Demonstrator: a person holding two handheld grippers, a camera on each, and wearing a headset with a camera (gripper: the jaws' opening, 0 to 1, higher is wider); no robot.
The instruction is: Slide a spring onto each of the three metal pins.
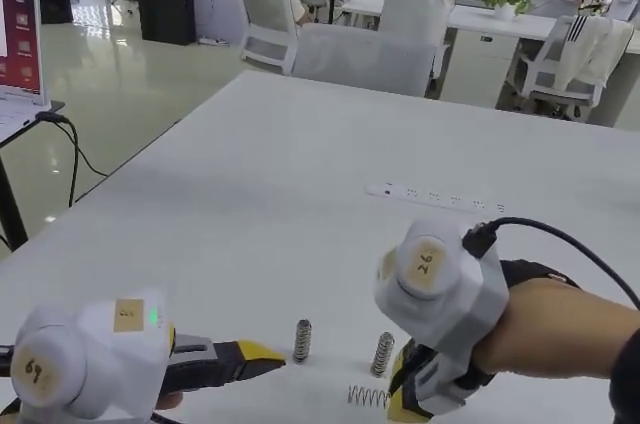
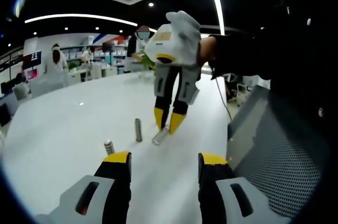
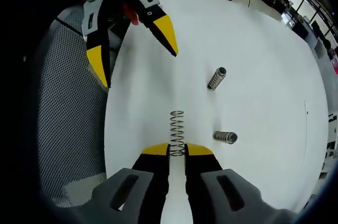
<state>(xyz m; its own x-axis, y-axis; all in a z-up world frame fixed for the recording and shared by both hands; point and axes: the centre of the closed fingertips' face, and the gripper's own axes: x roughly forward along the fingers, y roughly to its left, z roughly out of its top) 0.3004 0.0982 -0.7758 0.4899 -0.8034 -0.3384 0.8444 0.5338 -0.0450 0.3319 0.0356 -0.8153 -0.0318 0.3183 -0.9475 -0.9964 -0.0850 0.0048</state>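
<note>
Head view: white table (image 1: 250, 244), power strip (image 1: 435, 196) farther back on it. Low at the left, left hand-held gripper (image 1: 265, 354); lies almost level, points right toward first upright spring (image 1: 302, 340), near it but not touching. Just right of that, second upright spring (image 1: 382, 354), slightly tilted. Close beside it, right hand-held gripper (image 1: 402, 406); points down and left, meets the table at one end of loose spring (image 1: 367, 396), flat on the table on the near side of both upright ones.

Right gripper view: own jaws drawn almost together, pinching the near end of loose spring (image 3: 177, 129), rest of the coil stretched straight ahead on the white surface. Second upright spring (image 3: 225, 137) just right of the tips, first upright spring (image 3: 217, 78) farther off, each with a dark end showing. Across the top, left hand-held gripper (image 3: 134, 49), jaws wide apart, nothing between.

Left gripper view: own jaws apart at the bottom, gripping nothing. Ahead, right hand-held gripper (image 2: 168, 122) pointing down, yellow tips on either side of one end of loose spring (image 2: 160, 136). Left of it, second upright spring (image 2: 138, 129); nearer the camera, first upright spring (image 2: 109, 146).
</note>
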